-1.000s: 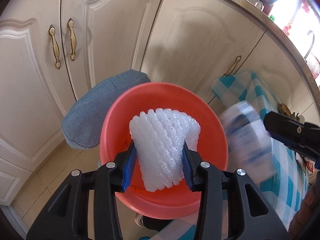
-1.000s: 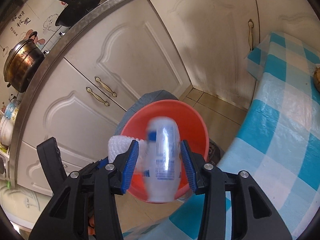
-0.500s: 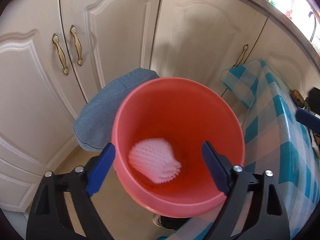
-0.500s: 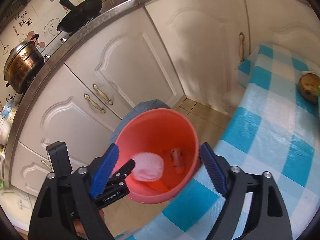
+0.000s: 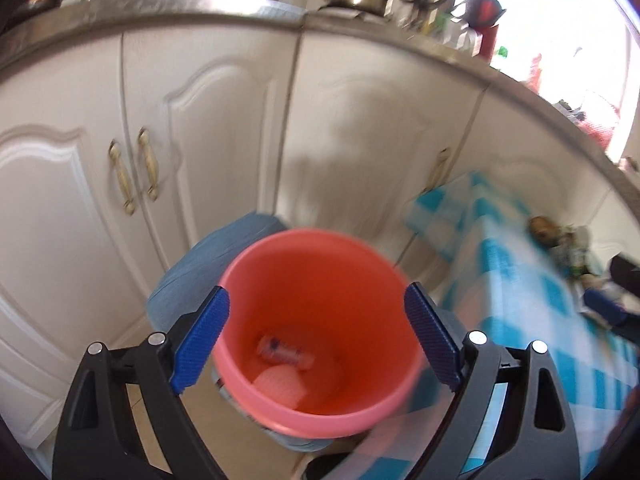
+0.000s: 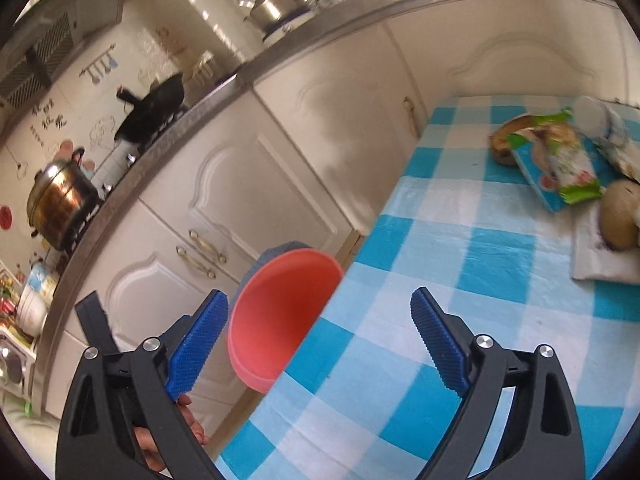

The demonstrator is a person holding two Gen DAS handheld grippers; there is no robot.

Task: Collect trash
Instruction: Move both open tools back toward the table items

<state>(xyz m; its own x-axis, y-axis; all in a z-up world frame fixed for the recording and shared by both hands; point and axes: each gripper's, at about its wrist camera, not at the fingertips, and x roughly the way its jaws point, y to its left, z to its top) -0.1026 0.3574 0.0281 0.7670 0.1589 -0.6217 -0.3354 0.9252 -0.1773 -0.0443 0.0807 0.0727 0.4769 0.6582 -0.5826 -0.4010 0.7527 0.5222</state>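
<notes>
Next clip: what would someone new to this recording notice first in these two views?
The salmon-red bucket dominates the left wrist view, standing on the floor by the cream cabinets, with a small bottle and white foam netting at its bottom. In the right wrist view, the blue-and-white checked tablecloth fills the right, with a snack packet and other scraps at its far end.

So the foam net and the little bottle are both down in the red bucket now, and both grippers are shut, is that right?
Not quite. The foam net and little bottle do lie in the red bucket, but neither gripper is shut: the left gripper stands open, the right gripper is opening, both empty, as each wrist view shows.
</notes>
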